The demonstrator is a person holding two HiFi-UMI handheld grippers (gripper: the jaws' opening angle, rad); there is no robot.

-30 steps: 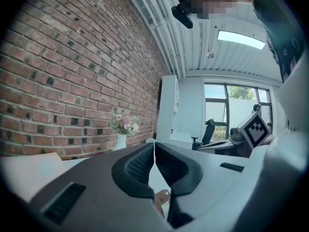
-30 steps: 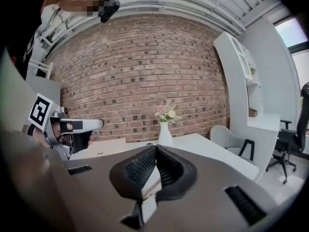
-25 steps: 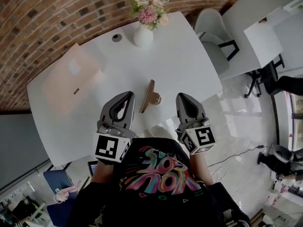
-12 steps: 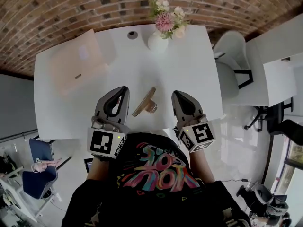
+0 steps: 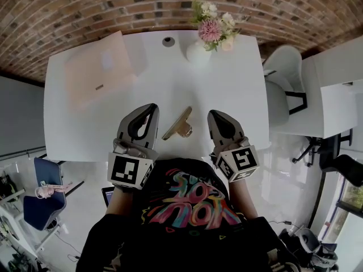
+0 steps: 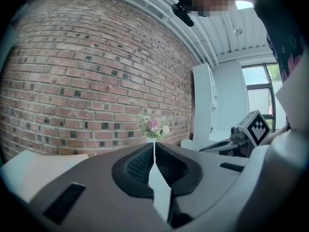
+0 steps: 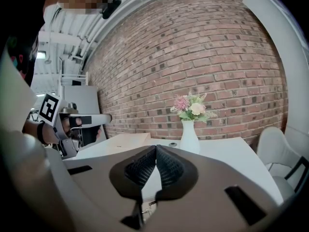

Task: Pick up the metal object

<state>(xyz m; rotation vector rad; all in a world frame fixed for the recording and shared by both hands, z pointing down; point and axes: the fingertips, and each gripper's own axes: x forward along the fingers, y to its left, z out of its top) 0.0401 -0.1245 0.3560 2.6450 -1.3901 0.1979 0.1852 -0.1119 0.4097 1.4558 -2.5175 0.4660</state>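
Note:
The metal object (image 5: pixel 178 124), a brass-coloured clip with a folded handle, lies on the white table (image 5: pixel 227 89) near its front edge. My left gripper (image 5: pixel 148 109) is just left of it and my right gripper (image 5: pixel 216 115) just right, both a short way off and touching nothing. In the left gripper view the left gripper (image 6: pixel 154 145) has its pads closed together with nothing between them. The right gripper (image 7: pixel 156 149) is likewise shut and empty in its own view. Neither gripper view shows the clip clearly.
A white vase of pink flowers (image 5: pixel 199 49) stands at the table's far edge, beside a round cable grommet (image 5: pixel 168 41). A tan flat laptop (image 5: pixel 96 75) lies at the far left. White chairs (image 5: pixel 282 86) stand to the right, and a brick wall (image 5: pixel 85 4) runs behind.
The head view has swung, so the table now sits more square in the picture. Both grippers keep their places on either side of the clip, still shut.

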